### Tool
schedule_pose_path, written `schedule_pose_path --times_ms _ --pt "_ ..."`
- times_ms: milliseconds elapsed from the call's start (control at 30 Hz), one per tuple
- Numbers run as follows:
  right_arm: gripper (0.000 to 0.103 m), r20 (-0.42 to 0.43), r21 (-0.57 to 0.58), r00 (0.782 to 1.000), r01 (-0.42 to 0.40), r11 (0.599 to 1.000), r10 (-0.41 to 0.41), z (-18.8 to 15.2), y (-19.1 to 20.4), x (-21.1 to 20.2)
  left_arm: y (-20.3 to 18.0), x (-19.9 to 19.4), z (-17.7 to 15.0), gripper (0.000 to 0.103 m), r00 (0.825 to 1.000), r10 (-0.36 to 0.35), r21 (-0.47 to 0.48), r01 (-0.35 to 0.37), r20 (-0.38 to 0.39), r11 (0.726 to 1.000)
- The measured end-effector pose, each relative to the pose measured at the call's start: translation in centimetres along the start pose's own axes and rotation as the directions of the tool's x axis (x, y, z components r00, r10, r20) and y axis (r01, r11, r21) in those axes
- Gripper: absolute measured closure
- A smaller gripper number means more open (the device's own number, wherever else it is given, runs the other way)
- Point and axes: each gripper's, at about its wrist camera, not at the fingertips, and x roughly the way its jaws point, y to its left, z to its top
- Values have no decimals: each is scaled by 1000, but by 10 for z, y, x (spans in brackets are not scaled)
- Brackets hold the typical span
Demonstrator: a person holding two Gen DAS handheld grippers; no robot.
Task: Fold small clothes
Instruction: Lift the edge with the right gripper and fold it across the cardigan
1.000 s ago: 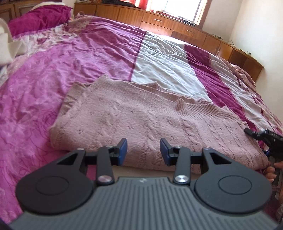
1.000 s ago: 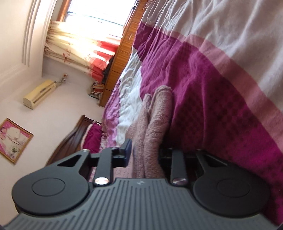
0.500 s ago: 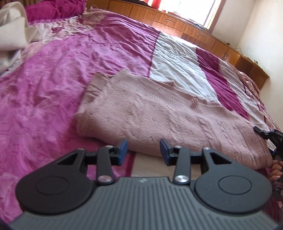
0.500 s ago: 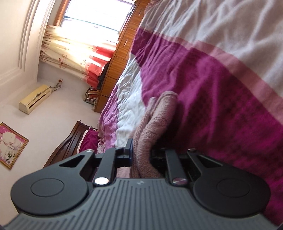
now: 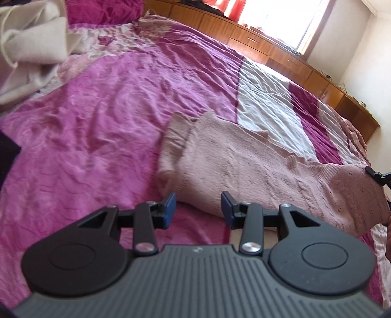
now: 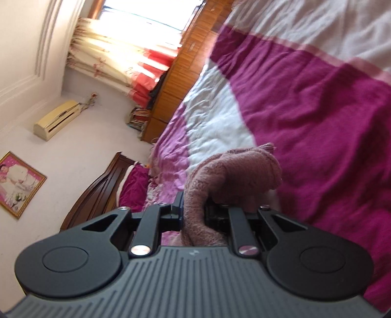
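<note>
A dusty-pink knitted sweater (image 5: 256, 168) lies folded on the magenta and white bedspread (image 5: 97, 127). My left gripper (image 5: 198, 208) is open and empty, just short of the sweater's near left edge. My right gripper (image 6: 193, 210) is shut on the sweater's right end (image 6: 234, 176) and lifts it off the bed; the cloth bunches between the jaws. The right gripper's tip also shows at the right edge of the left wrist view (image 5: 376, 175).
A cream garment (image 5: 31, 49) is heaped at the far left by the purple pillow (image 5: 102, 12). Wooden cabinets (image 5: 281, 49) run along the bed's far side under the window. A dark headboard (image 6: 97, 193) and wall show in the right wrist view.
My right gripper has closed on the sweater's right end and raised it. My left gripper has shifted left along the near edge, still open.
</note>
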Motion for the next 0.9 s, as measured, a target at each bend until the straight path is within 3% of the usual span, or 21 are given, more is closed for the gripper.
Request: schedule_pose_path --times_ms 400,667,900 --pt "86 -74 -72 997 -12 997 7 -32 81 58 57 -8 -3 61 1000 -10 -111 7 -23 994" --pt "86 -120 -79 992 25 997 -34 -91 128 124 87 -11 2 61 1000 -21 -167 18 -13 986" --pt "86 -127 -127 967 205 971 -221 -173 160 191 110 -5 0 61 998 -43 -244 32 -39 969"
